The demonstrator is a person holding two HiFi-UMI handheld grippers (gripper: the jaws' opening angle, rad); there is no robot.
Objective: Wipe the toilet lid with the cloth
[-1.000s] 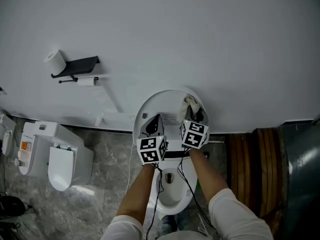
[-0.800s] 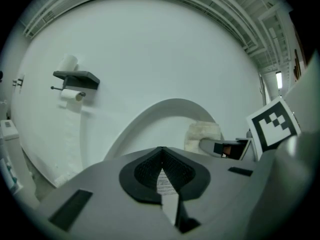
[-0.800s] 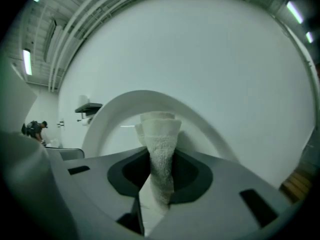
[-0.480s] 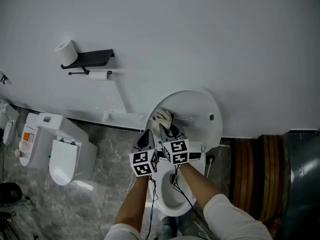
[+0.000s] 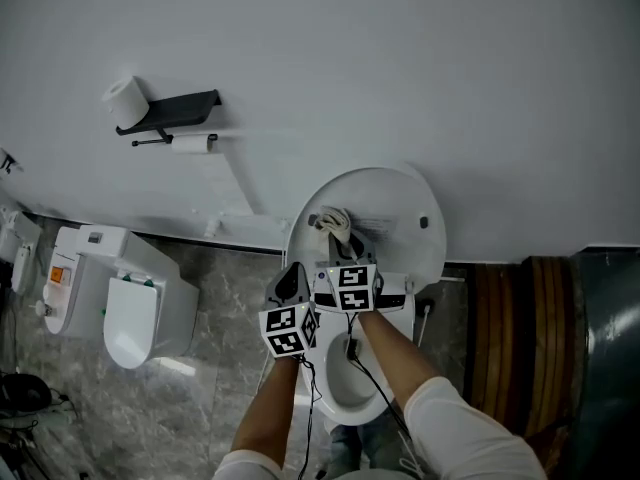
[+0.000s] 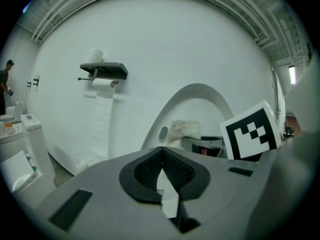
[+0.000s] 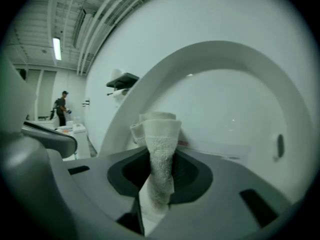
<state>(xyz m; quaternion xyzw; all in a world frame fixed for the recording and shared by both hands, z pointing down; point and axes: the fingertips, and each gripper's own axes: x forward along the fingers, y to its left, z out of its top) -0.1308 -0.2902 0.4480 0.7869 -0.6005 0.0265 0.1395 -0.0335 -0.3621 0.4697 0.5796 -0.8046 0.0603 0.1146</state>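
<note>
While the lid (image 5: 400,203) stands raised against the wall at centre frame in the head view, you have the right tool (image 5: 340,246) clamped tight on the cloth (image 5: 333,221). In the right gripper view the folded terry sticks up from between the pinched jaws. Cloth position: over the upper-left part of the lid's inner face. It looks to be touching, but contact is not confirmed. The left tool (image 5: 291,271) has its jaws fully together with nothing between them. It sits just left of and below the right tool, by the lid's lower-left edge, and takes no part in the wipe. Progress, judged: wiping is under way, not finished. No streak or wet mark shows, so the area covered cannot be read. The centre, right side and lower rim look still to do.
</note>
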